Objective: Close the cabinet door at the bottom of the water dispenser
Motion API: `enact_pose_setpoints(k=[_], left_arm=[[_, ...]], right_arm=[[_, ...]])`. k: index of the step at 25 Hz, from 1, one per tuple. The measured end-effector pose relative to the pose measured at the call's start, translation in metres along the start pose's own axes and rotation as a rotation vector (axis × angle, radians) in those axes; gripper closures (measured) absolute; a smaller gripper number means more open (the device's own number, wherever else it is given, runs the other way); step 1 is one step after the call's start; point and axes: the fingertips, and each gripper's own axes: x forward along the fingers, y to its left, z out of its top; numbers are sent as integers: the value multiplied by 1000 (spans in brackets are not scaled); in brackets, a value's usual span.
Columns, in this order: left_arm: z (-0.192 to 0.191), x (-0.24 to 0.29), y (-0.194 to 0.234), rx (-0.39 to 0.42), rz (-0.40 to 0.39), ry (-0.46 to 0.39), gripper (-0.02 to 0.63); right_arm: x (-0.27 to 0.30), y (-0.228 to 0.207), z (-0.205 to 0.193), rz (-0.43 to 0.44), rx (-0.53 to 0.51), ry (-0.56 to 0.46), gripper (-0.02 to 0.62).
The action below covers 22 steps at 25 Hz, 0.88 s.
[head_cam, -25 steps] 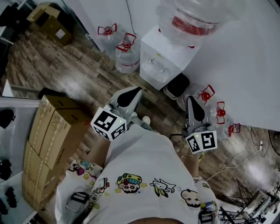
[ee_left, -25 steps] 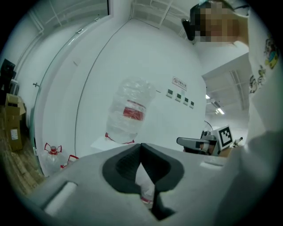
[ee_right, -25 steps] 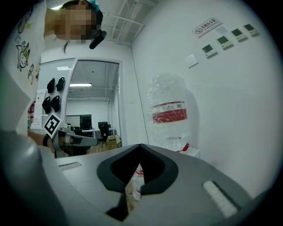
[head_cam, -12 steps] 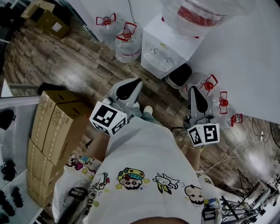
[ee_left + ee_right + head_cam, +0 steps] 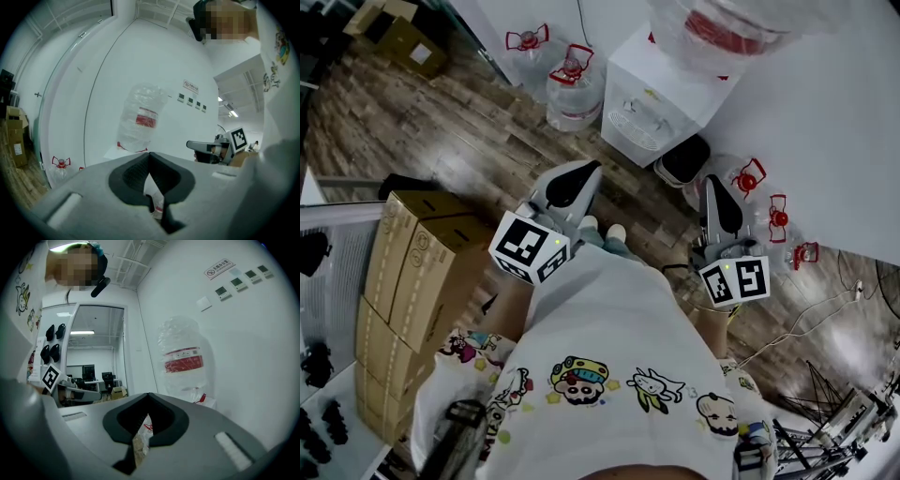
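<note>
The white water dispenser [image 5: 661, 89] stands against the wall with a clear bottle [image 5: 722, 28] bearing a red label on top. Its lower cabinet door shows in no view. My left gripper [image 5: 589, 171] is shut and empty, held level and pointing at the dispenser from a short way off. My right gripper [image 5: 711, 182] is also shut with nothing in it, beside the left and aimed toward the black bin. The bottle [image 5: 143, 117] shows above the closed jaws in the left gripper view, and the same bottle [image 5: 183, 357] in the right gripper view.
Water jugs [image 5: 574, 94] with red caps stand left of the dispenser, more jugs [image 5: 755, 183] to its right. A black bin [image 5: 682, 161] sits at its base. Stacked cardboard boxes [image 5: 412, 272] stand at the left. Cables [image 5: 806, 328] trail over the wooden floor at the right.
Both grippers have edged slightly forward toward the dispenser with the person. The jaws have stayed shut.
</note>
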Motion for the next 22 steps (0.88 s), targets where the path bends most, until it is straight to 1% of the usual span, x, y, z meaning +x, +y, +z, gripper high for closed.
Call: enact_pose_setpoints(k=[4,16,22], left_arm=[[0,-1,2,4,5,-4,606],[4,2,8,5,17,-13,606],[3,2,10,2,22,-11,606]], right_arm=[[2,1,-6,-7,-4,21,586],[2,-2,-6,-18,6,19,586],[2,-3,-11,-24,2,43,587]])
